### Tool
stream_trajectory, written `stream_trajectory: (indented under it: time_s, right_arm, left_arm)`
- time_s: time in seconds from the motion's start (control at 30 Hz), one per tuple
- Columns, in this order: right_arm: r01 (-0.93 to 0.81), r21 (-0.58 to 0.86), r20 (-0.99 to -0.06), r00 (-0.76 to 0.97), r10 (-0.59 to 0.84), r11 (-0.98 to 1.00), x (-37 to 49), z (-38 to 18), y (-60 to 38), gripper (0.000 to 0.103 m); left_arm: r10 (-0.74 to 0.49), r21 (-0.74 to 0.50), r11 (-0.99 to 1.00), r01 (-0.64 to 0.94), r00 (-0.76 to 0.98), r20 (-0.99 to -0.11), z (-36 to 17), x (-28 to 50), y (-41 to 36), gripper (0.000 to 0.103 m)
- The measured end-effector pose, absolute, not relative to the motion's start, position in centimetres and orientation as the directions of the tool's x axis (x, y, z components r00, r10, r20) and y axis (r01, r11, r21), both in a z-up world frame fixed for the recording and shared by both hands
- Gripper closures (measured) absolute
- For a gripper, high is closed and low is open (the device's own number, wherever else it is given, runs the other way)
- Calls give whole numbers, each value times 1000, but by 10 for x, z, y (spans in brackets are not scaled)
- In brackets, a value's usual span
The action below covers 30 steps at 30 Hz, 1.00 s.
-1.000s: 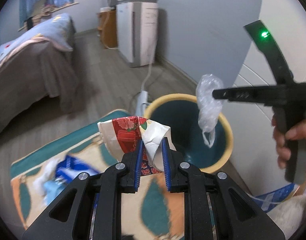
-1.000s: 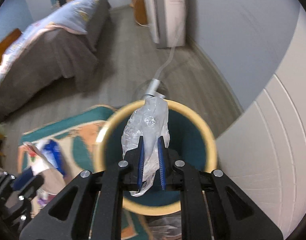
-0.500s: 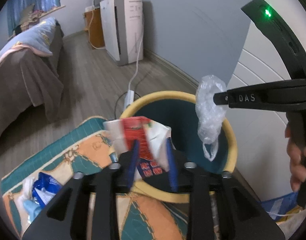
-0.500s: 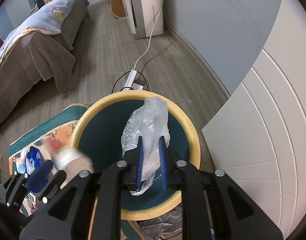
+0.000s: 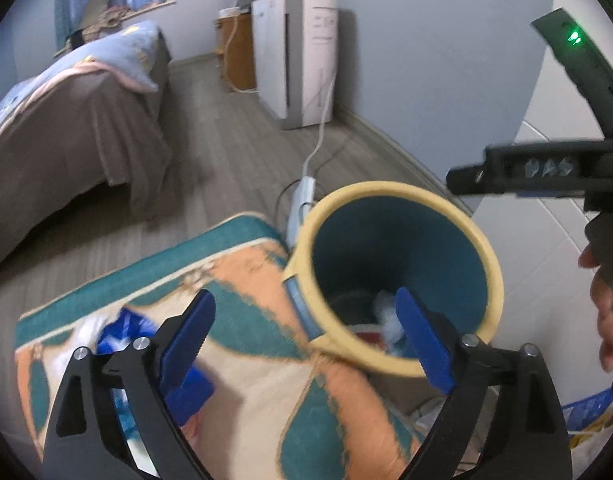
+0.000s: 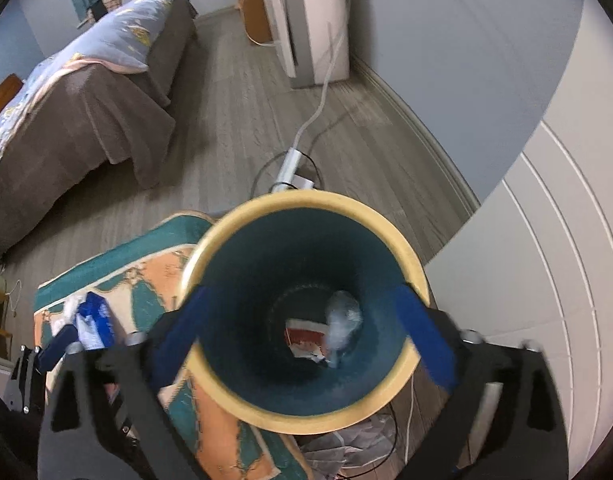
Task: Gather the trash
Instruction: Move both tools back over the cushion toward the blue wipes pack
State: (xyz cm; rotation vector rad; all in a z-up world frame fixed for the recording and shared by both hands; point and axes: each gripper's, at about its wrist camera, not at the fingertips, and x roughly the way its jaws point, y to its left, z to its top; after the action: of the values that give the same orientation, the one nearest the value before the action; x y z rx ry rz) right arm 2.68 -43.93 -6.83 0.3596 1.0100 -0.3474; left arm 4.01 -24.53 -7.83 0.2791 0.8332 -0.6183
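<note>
1. Grey plank flooring carries a patterned teal-and-orange rug, with a round bin, smooth yellow rim and dark teal inside, at the rug's far right corner.
2. Both grippers' jaws have just been opening: the left gripper and right gripper are spread wide with nothing between the blue ridged pads.
3. Crumpled clear plastic bag and red-and-white wrapper lie on the bin's bottom.
4. Blue-and-white litter sits on the rug's left edge.
5. A brown-draped bed, a white appliance and a power strip stand beyond.
</note>
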Motion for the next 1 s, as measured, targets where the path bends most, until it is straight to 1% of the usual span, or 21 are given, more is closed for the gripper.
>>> stream_trajectory:
  time_s: [0.17,0.3,0.6,0.7,0.83,1.0]
  right_arm:
    - [414,141,-863,497,-93,899,30,-57,-418,5]
    - [371,134,-852,517,-85,919,35,-44,-392,5]
    - [259,99,-848,527,-55,961,52,-36,-329,6]
    - [236,97,-849,527,-44,967,59,-40,-312,6]
    - [217,113,-862,507,-13,970,67,-53,-290,6]
    - [174,135,-875,482,35,975,78,-67,-261,6]
  left_arm:
    - [-379,0,812,584,527,-760,-61,34,-205,9]
    - [-338,26,837,546,555,-760,-43,32,-161,8]
    - [-185,124,906,404,643,-743,-15,37,-50,7]
    - [-143,120,933,340,654,-743,-18,38,-20,7]
    - [-113,54,970,237,636,-764,-34,46,15,7]
    - [-99,24,983,182,637,-765,-35,57,42,7]
